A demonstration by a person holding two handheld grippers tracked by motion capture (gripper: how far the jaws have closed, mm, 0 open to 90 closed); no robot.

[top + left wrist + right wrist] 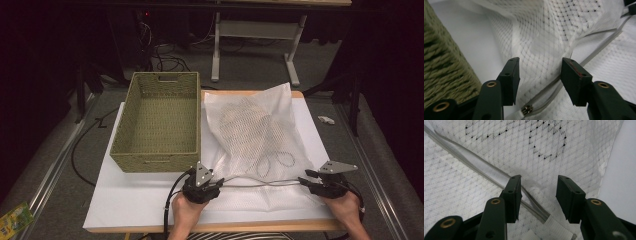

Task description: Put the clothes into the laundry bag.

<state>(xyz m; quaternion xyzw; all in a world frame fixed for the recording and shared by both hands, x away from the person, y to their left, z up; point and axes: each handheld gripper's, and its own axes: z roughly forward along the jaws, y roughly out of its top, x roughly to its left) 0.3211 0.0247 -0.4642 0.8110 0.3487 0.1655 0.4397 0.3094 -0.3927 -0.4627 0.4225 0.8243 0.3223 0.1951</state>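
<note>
White mesh laundry bag [255, 132] lies flat on white tabletop [135, 200], just R of woven olive-green rectangular basket [159, 122]; grey zipper [260, 183] runs along bag's near edge, long axis L-R, spanning between both tongs; left gripper [539, 75] jaws apart, nothing pinched, zip pull [526, 109] just below them; right gripper [538, 195] likewise apart over zipper's other end; L hand nearer the pull, so I'd judge L closes the zip; mesh soft, limp, will bunch.

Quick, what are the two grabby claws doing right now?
Left gripper: open, holding nothing, over the mesh bag's zipper.
Right gripper: open, holding nothing, over the mesh bag.
</note>
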